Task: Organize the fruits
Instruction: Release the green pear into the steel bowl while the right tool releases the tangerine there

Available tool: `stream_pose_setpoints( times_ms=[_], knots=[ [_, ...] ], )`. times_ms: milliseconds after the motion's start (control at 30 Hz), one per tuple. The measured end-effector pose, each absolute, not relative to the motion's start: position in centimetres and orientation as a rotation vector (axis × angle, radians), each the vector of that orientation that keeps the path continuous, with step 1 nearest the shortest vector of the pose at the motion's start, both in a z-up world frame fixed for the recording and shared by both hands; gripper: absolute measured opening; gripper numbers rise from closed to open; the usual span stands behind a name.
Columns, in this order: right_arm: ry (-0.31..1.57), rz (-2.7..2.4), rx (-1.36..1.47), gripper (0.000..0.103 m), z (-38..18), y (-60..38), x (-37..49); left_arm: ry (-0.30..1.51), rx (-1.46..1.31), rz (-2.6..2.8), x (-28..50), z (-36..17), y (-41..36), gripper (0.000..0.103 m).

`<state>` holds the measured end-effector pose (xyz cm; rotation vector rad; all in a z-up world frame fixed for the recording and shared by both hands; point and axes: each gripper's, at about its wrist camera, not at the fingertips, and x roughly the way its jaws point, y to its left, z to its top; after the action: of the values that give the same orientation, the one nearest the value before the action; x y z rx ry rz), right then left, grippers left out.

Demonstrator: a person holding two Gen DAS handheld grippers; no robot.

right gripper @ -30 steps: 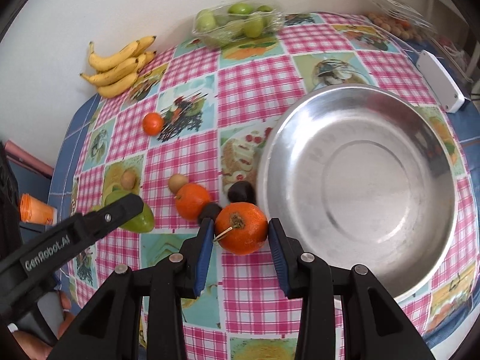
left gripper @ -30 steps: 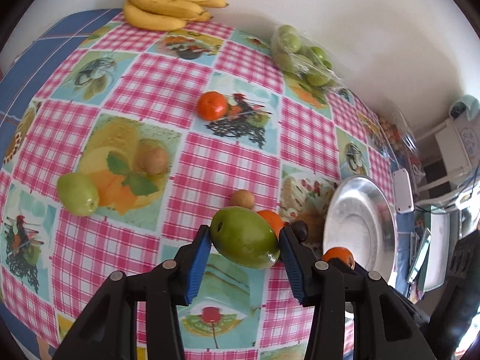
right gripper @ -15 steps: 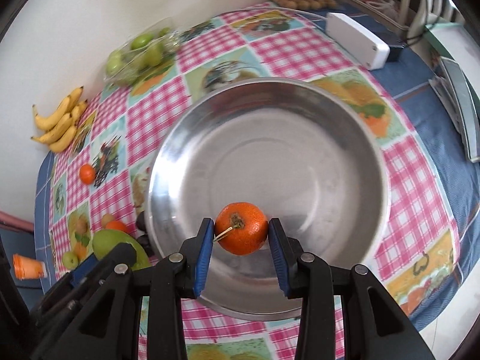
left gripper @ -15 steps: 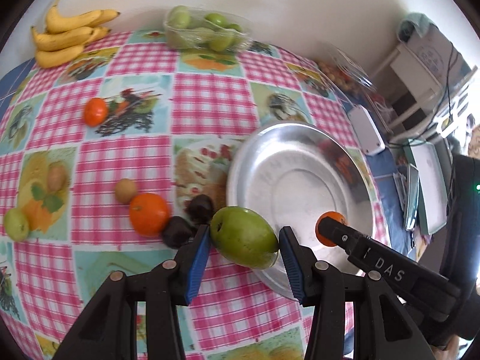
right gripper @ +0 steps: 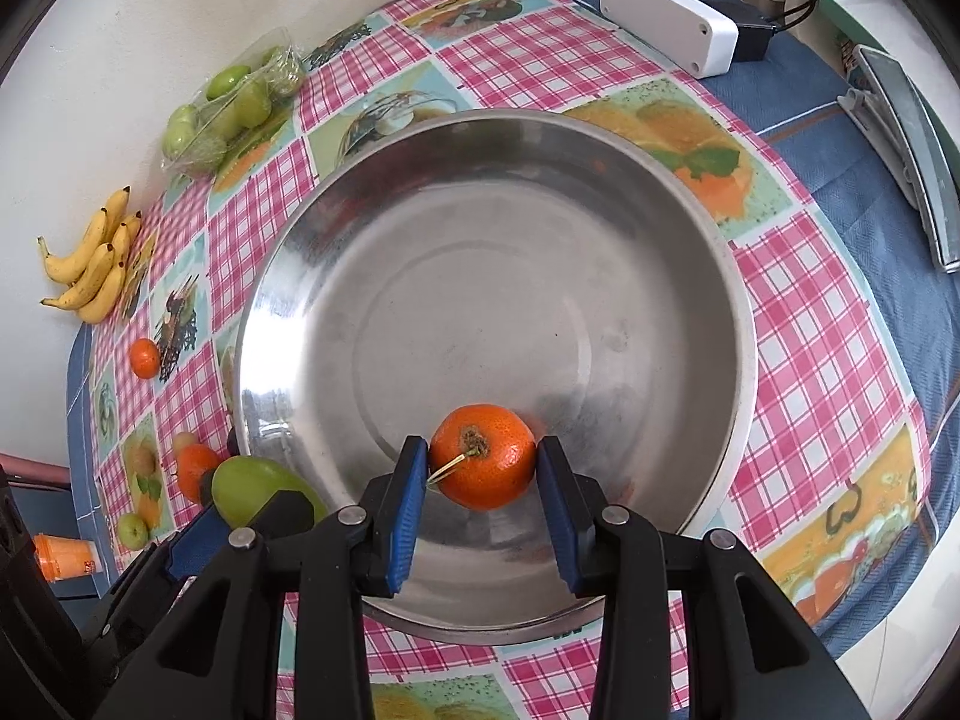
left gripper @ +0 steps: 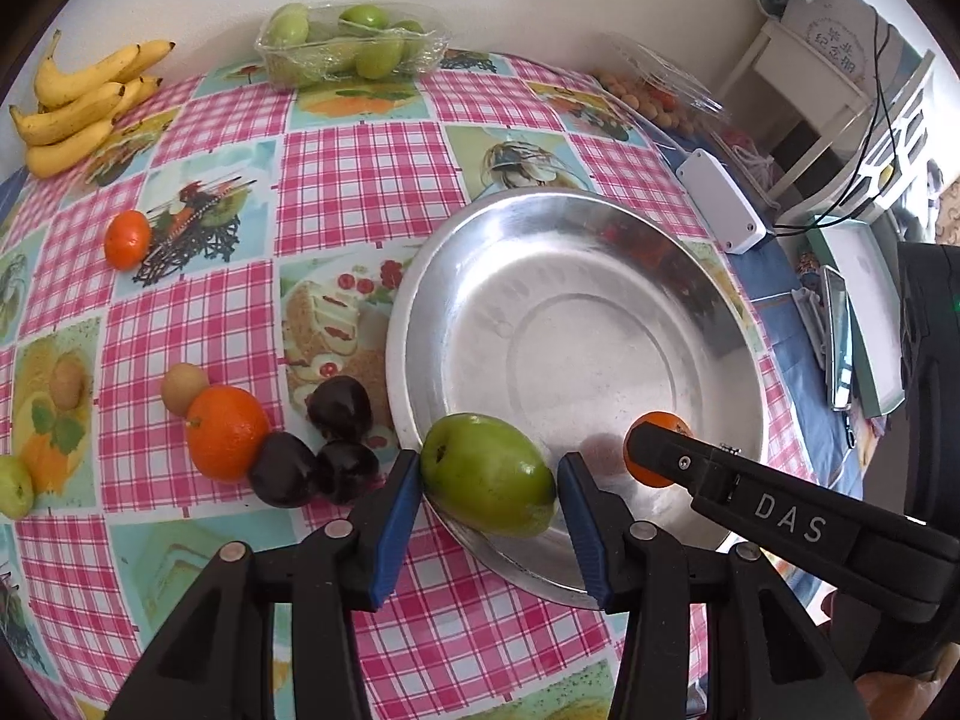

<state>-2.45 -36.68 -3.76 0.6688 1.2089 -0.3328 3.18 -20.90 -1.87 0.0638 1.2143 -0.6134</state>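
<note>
The tabletop [left gripper: 372, 180] wore its pink checked cloth, and the big steel bowl [right gripper: 600, 192] sat near the middle, nothing lying loose inside it. The left tool [left gripper: 489, 480] was clamped on the green mango [left gripper: 486, 474], holding it over the bowl's near rim. The right tool [right gripper: 483, 468] was clamped on an orange [right gripper: 483, 464], stem facing the camera, above the bowl's near inner slope. From the left view that orange [left gripper: 654, 447] peeked out behind the right tool's black finger.

Left of the bowl lay a cluster: another orange [left gripper: 225, 432], three dark plums [left gripper: 339, 399] touching one another, and a small brown fruit [left gripper: 183, 387] against the orange. A mandarin [left gripper: 127, 238] sat farther back, well apart. Bananas [left gripper: 78, 102] lay by the wall, with a wrapped tray of green fruit [left gripper: 354, 51] beside them. A white box [right gripper: 666, 24] rested beyond the bowl.
</note>
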Motion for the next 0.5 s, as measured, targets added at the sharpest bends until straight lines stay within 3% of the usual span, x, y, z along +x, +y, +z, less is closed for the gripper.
stream_pose_setpoints(
  times_ms=[500],
  knots=[
    [1.171,-0.334,0.678,0.040,-2.6,-36.7,-2.6,1.209,0.036,-0.577,3.9,-0.6,-19.4,0.051]
  ],
)
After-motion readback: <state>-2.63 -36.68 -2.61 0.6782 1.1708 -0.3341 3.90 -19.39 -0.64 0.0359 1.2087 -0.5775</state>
